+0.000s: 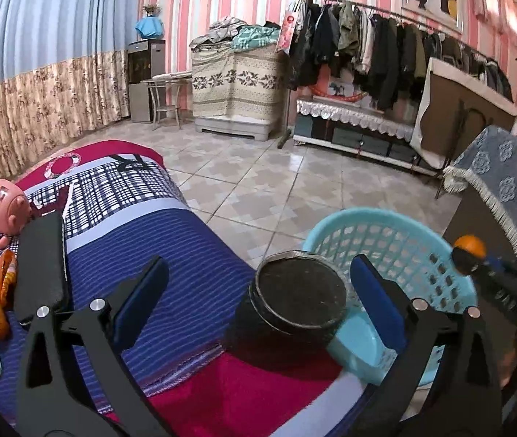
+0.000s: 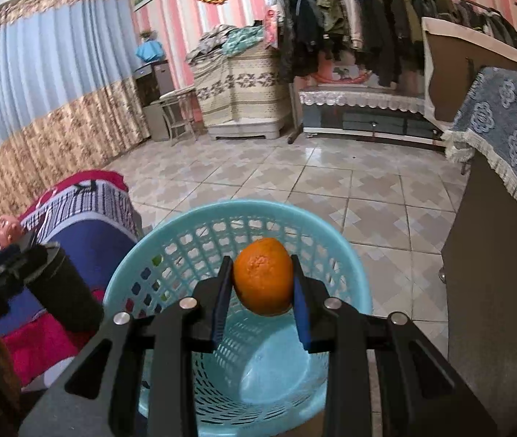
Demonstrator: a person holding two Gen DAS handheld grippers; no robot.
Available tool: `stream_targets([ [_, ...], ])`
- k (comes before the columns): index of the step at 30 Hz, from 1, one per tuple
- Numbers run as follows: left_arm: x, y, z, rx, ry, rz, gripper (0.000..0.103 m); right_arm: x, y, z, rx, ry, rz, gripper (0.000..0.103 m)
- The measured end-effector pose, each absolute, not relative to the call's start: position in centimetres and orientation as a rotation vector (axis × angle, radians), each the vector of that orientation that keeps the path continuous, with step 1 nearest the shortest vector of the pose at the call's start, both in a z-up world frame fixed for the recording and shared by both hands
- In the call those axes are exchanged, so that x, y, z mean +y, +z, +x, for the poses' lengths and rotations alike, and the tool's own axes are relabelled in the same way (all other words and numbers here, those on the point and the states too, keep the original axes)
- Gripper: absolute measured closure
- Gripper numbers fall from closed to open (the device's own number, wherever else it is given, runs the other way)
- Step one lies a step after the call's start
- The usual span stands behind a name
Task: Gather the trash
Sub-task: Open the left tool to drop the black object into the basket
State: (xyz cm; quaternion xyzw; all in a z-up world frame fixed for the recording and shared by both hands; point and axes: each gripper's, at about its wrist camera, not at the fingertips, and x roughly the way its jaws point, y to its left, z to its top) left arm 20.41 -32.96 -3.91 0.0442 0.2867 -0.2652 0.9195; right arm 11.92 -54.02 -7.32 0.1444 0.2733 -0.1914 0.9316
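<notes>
Striped bedding runs to the bed's edge, where a dark jar point(image 1: 296, 300) sits between the left gripper's point(image 1: 258, 302) wide-apart fingers. Right gripper point(image 2: 262, 287), fingers clamped on the orange point(image 2: 262, 281), should spread them squarely above the blue basket point(image 2: 171, 233).

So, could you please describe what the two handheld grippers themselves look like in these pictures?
Both look alike. The left gripper and the right gripper each have matte black angular linkage arms joined by round silver pivot pins, ending in two flat fingers faced with blue pads. No cables, markings or sleeves are visible.
</notes>
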Motion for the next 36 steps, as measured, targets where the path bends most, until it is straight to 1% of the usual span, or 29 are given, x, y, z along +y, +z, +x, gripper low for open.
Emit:
stream_targets([
  [3, -33.7, -3.9, 19.7, 0.588, -0.583, 0.126, 0.006, -53.5, -7.4, 12.3, 0.572, -0.380, 0.275, 0.072],
  [8, -35.7, -5.7, 19.8, 0.649, -0.594, 0.195, 0.008, -53.4, -7.5, 12.5, 0.589, -0.385, 0.257, 0.072],
  [9, -35.9, -5.9, 19.9, 0.648, -0.592, 0.204, 0.014, -53.5, -7.5, 12.5, 0.590, -0.387, 0.262, 0.072],
  [10, -36.0, -6.1, 20.0, 0.646, -0.588, 0.219, 0.017, -53.6, -7.5, 12.5, 0.591, -0.390, 0.266, 0.072],
  [11, -36.1, -6.2, 20.2, 0.650, -0.590, 0.227, 0.029, -53.8, -7.5, 12.4, 0.593, -0.392, 0.271, 0.072],
  [12, -36.2, -6.4, 20.4, 0.658, -0.596, 0.228, 0.035, -53.8, -7.6, 12.4, 0.594, -0.393, 0.275, 0.072],
  [14, -36.0, -6.2, 20.5, 0.655, -0.604, 0.209, 0.035, -53.8, -7.6, 12.5, 0.596, -0.394, 0.277, 0.072],
  [18, -36.2, -4.2, 19.6, 0.578, -0.608, 0.185, 0.035, -54.0, -7.5, 12.2, 0.588, -0.409, 0.268, 0.072],
  [22, -38.8, -2.3, 19.6, 0.568, -0.675, 0.154, 0.035, -54.3, -7.0, 11.6, 0.552, -0.453, 0.276, 0.072],
  [26, -42.2, -3.5, 19.6, 0.548, -0.700, 0.233, 0.035, -54.8, -6.8, 10.8, 0.533, -0.489, 0.281, 0.072],
  [31, -43.5, -4.8, 20.2, 0.545, -0.721, 0.283, 0.034, -55.4, -7.0, 10.6, 0.528, -0.511, 0.305, 0.072],
  [32, -43.4, -4.8, 20.4, 0.535, -0.708, 0.290, 0.030, -55.3, -7.1, 10.6, 0.530, -0.512, 0.305, 0.072],
  [33, -43.2, -4.8, 20.7, 0.529, -0.692, 0.292, 0.023, -55.2, -7.1, 10.7, 0.531, -0.511, 0.303, 0.072],
  [36, -41.4, -4.6, 21.9, 0.555, -0.659, 0.213, 0.014, -54.9, -7.1, 11.0, 0.539, -0.506, 0.293, 0.072],
])
